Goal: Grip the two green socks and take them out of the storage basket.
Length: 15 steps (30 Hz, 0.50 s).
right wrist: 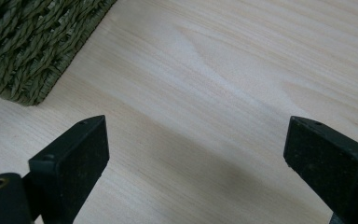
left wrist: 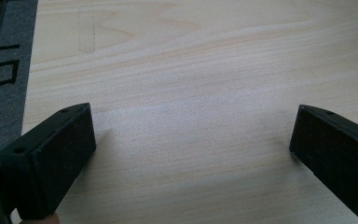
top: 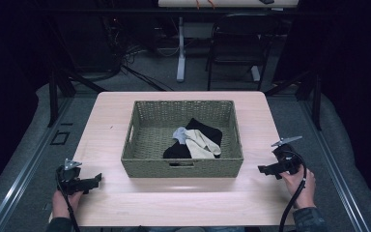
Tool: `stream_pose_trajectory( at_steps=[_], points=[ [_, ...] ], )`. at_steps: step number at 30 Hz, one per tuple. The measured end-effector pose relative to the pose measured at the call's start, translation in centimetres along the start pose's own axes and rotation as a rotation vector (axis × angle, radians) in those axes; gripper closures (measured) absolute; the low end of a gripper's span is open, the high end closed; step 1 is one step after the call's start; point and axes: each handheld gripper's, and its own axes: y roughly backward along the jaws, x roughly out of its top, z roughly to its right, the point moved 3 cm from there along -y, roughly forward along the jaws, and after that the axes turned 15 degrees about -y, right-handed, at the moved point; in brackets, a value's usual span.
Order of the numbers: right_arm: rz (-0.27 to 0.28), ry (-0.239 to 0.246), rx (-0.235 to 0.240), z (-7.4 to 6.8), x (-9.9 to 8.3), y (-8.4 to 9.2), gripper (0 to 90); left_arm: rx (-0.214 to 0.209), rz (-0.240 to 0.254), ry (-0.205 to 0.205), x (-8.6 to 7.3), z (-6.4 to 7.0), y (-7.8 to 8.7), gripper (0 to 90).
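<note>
A green woven basket (top: pixel 140 164) stands in the middle of the light wooden table (top: pixel 183 198). Inside it lie a black cloth (top: pixel 207 131), a beige cloth (top: pixel 200 144) and a small grey piece (top: pixel 179 133). At the table's left front corner my left gripper (top: pixel 95 180) is open, its jaws wide apart over bare wood (left wrist: pixel 191 135). Near the right edge my right gripper (top: pixel 263 169) is open too, nothing between its jaws (right wrist: pixel 196 158). A corner of the basket (right wrist: pixel 23 51) shows at the upper left of the right gripper view.
Grey carpet (top: pixel 314 125) surrounds the table. A black chair (top: pixel 236 48) and a white table leg (top: pixel 180 48) stand beyond the far edge. A metal floor rail (top: pixel 24 169) runs along the left. Bare wood lies in front of the basket.
</note>
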Motion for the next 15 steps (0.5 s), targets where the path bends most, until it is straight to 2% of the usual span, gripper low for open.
stream_pose_trajectory(
  at_steps=[7,11,15],
  points=[
    [0.01,0.006,0.011,-0.21,0.07,0.15,6.7,0.0,0.0,0.0,-0.01,0.0,0.0,0.0],
    [0.017,-0.001,0.018,-0.28,0.25,0.53,9.9,0.0,0.0,0.0,-0.01,0.0,0.0,0.0],
    [0.022,-0.009,0.039,-0.28,0.4,0.85,9.5,0.001,0.0,0.0,-0.01,0.0,0.0,0.0]
  ],
)
